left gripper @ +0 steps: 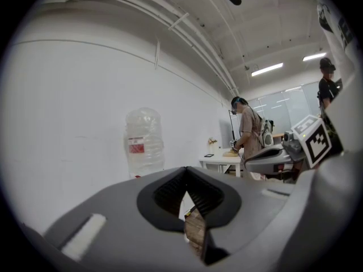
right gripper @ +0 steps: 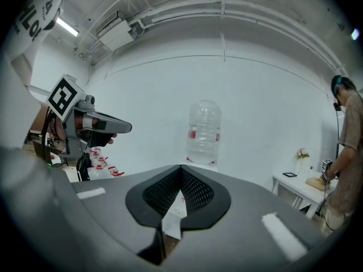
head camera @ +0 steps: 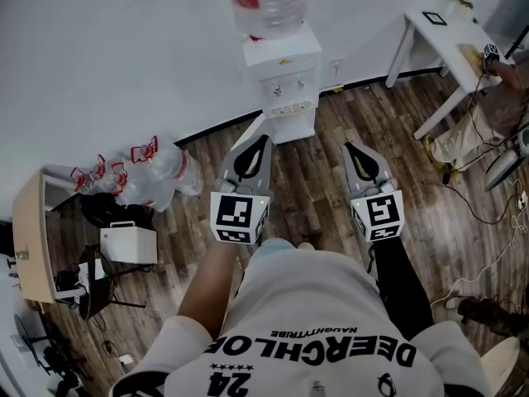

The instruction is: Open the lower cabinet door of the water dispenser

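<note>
The white water dispenser point(head camera: 283, 77) stands against the wall, with a clear bottle point(head camera: 266, 2) on top. From above, its lower cabinet door point(head camera: 293, 128) shows only as a narrow strip under the drip grille. My left gripper point(head camera: 261, 122) is held level with its tip near the dispenser's lower left front; whether it touches cannot be told. My right gripper point(head camera: 348, 147) hovers level a short way to the dispenser's right, over the floor. Both are shut and hold nothing. The bottle point(left gripper: 144, 140) rises beyond the left gripper point(left gripper: 187, 171). The right gripper point(right gripper: 181, 169) also faces the bottle point(right gripper: 204, 132).
Several empty bottles with red handles point(head camera: 153, 176) lie on the wood floor at the left, near a white box point(head camera: 128, 242) and a wooden cabinet point(head camera: 29, 238). A white table point(head camera: 450, 44) stands at the right with another person point(head camera: 496, 106) beside it. Cables point(head camera: 488, 213) trail over the floor there.
</note>
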The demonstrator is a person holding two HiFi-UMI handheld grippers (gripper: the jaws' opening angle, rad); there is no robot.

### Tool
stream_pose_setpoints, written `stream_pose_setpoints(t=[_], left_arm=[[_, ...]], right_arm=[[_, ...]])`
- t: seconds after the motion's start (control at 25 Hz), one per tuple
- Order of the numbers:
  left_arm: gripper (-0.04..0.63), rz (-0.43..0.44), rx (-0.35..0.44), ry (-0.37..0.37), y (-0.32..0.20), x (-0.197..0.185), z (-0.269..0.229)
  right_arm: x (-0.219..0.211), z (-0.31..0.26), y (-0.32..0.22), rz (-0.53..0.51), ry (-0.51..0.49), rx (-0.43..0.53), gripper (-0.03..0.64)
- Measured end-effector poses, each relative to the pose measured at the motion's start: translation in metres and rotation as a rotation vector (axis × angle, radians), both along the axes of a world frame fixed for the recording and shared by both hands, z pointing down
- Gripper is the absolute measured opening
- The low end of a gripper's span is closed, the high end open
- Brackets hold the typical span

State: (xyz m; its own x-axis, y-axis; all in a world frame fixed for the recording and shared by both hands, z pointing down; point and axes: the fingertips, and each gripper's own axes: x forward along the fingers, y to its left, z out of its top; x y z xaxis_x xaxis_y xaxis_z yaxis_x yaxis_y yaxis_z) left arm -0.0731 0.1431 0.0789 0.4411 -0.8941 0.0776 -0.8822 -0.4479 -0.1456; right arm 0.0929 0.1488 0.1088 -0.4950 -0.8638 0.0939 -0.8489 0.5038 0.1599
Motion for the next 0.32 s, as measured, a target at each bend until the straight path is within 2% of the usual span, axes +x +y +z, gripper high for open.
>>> stream_pose_setpoints(t=[0.32], left_arm=[[0.054, -0.007, -0.005, -0.002, -0.0036, -0.0008, 0.0023]], right_arm=[[-0.0004, 0.0010, -0.0041, -0.005, -0.005, -0.005, 0.002]])
